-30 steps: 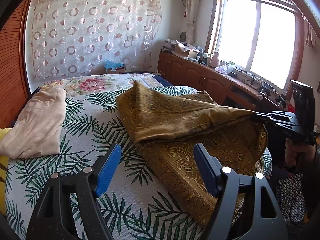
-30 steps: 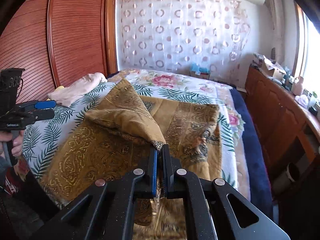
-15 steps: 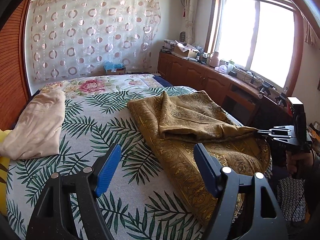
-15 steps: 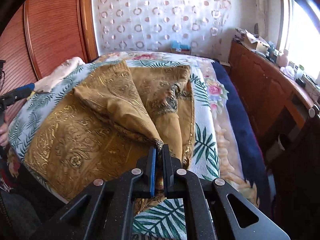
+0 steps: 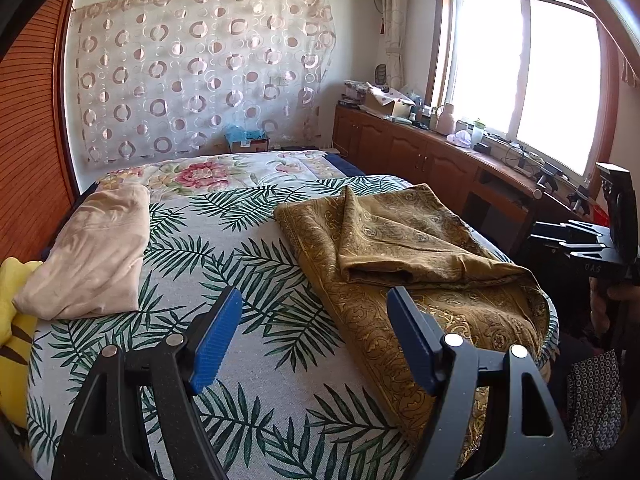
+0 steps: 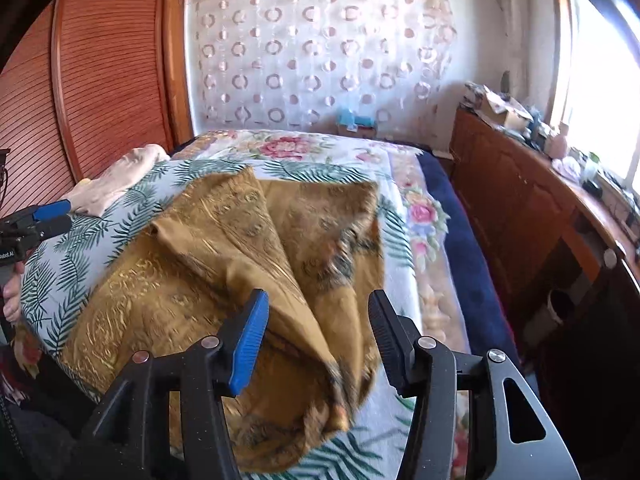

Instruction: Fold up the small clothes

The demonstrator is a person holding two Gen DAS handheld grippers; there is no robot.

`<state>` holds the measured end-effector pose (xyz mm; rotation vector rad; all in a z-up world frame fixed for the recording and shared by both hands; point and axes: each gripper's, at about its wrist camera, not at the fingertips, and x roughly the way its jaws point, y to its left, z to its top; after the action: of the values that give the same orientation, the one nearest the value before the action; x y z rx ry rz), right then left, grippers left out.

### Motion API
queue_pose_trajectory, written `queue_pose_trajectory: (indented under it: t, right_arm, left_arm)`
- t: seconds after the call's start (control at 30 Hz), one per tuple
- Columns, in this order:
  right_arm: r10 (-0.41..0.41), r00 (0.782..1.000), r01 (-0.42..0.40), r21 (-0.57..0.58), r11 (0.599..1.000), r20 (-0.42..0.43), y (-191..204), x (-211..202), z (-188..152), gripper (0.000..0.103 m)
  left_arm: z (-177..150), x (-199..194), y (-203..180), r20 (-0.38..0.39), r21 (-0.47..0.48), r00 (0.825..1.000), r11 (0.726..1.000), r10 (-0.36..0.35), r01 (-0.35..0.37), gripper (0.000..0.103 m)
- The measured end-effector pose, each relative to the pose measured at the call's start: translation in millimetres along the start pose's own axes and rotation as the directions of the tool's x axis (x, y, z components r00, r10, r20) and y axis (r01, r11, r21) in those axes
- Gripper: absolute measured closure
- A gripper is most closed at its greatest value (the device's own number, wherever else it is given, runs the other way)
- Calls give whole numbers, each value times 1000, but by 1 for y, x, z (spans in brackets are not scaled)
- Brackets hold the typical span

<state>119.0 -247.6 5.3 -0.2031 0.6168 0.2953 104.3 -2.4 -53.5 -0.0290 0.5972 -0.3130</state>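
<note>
Item: gold patterned cloth, centre frame on the bed, one corner folded over. Right gripper jaws opening, pads clear of the corner lying between them; left gripper spread, empty. Best practice: lift clear, then flatten the crease.

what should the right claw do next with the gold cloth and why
Probably back the right claw away from the gold cloth. Its jaws are opening, and the folded-over flap lies between them, no longer pinched and already resting on the lower layer. The left claw hangs open over the bedspread, holding nothing, free for the next fold.
</note>
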Motion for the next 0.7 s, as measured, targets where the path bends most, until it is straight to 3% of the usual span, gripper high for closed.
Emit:
queue_pose_trajectory:
  t: [0.27, 0.5, 0.7]
  right_arm:
    - [116, 993, -118, -92, 989, -24, 43, 46, 28, 49]
    - [221, 959, -256, -199, 946, -179, 85, 108, 47, 49]
    - [209, 944, -272, -248, 930, -254, 107, 152, 52, 49]
  left_arm:
    - [-3, 0, 5, -7, -4, 1000, 1000, 9, -9, 27]
    - [-4, 1, 8, -12, -14, 1000, 1000, 7, -7, 27]
    - [-7, 1, 9, -14, -21, 1000, 1000, 4, -5, 27]
